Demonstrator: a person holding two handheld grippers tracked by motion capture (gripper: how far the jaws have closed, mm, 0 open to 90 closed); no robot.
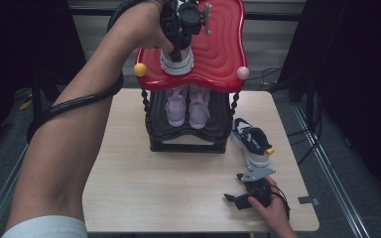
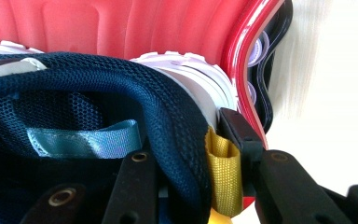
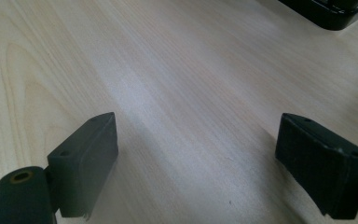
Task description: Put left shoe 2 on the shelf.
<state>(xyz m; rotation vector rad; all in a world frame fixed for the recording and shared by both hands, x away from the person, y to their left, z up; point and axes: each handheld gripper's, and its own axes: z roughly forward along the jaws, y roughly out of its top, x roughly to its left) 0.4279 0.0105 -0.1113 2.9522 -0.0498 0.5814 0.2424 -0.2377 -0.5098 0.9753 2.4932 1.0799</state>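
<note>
The left tool (image 1: 178, 47) is seen in the high view over the red top shelf (image 1: 218, 44) of a two-tier shoe rack (image 1: 188, 144). Its jaws are closed on the heel collar of a navy sneaker (image 2: 121, 84): in the left gripper view one jaw sits inside the shoe and the other outside, against the yellow heel loop (image 2: 223, 172). The sneaker's white sole rests on the red shelf, close to its raised rim. A pair of pale sneakers (image 1: 188, 106) stands on the lower black shelf. A second navy sneaker (image 1: 253, 141) lies on the worktop (image 1: 144, 188), just right of the rack. The right tool (image 1: 250, 191) rests low over the worktop near its front right corner, jaws wide apart with nothing between them.
</note>
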